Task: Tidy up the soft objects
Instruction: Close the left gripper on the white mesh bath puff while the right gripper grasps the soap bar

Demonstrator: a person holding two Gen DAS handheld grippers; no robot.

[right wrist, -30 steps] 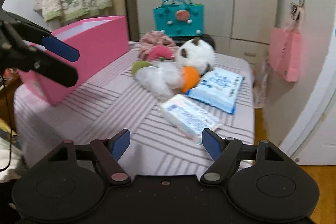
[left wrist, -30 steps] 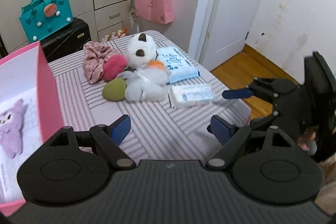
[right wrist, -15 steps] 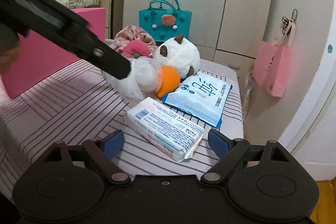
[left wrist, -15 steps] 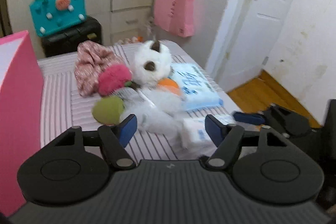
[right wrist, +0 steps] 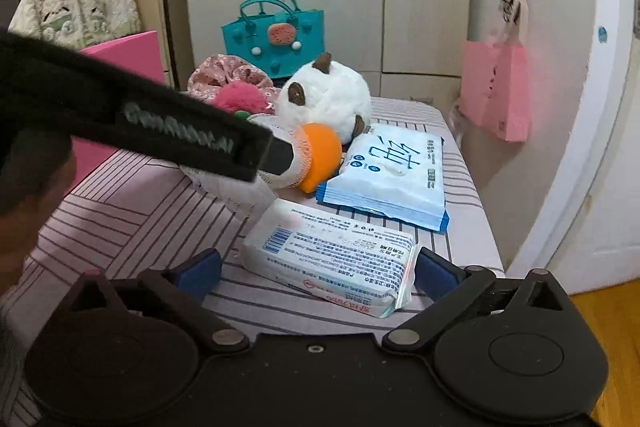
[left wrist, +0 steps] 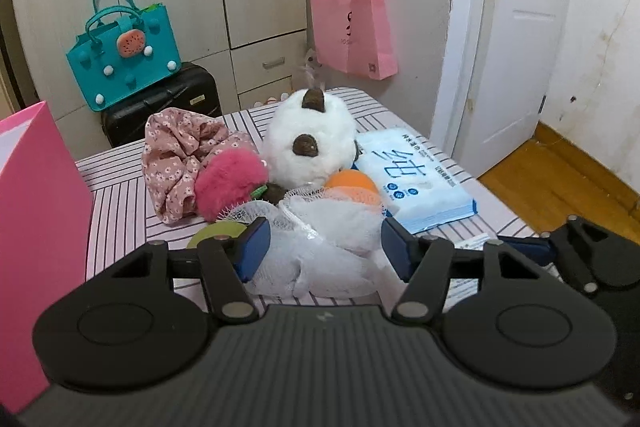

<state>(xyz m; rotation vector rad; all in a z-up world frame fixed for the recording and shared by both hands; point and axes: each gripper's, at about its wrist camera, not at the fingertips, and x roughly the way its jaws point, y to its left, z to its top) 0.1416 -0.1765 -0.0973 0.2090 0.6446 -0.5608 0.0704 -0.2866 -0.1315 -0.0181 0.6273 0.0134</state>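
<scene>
A white mesh bath pouf [left wrist: 320, 247] lies on the striped table [left wrist: 120, 195], between the blue pads of my left gripper [left wrist: 322, 247]. Its jaws are closing and the pads stand at the pouf's edges. Behind the pouf sit a green ball [left wrist: 218, 231], a pink fluffy ball [left wrist: 230, 185], an orange ball [left wrist: 352, 185], a white plush [left wrist: 310, 147] and a floral cloth [left wrist: 176, 155]. My right gripper [right wrist: 318, 273] is opening wide around a white tissue pack [right wrist: 328, 251] without touching it. A left gripper finger [right wrist: 276, 157] reaches into the pouf.
A blue wipes pack [right wrist: 388, 175] lies beyond the tissue pack. A tall pink box [left wrist: 36, 207] stands on the table's left. A teal bag [left wrist: 124, 59] rests on a black suitcase, and a pink bag [left wrist: 352, 31] hangs by the door. The wooden floor [left wrist: 560, 179] lies beyond the table's right edge.
My left gripper moved forward and down to the pouf, and its jaws narrowed around it. My right gripper came closer to the tissue pack, and its jaws widened.
</scene>
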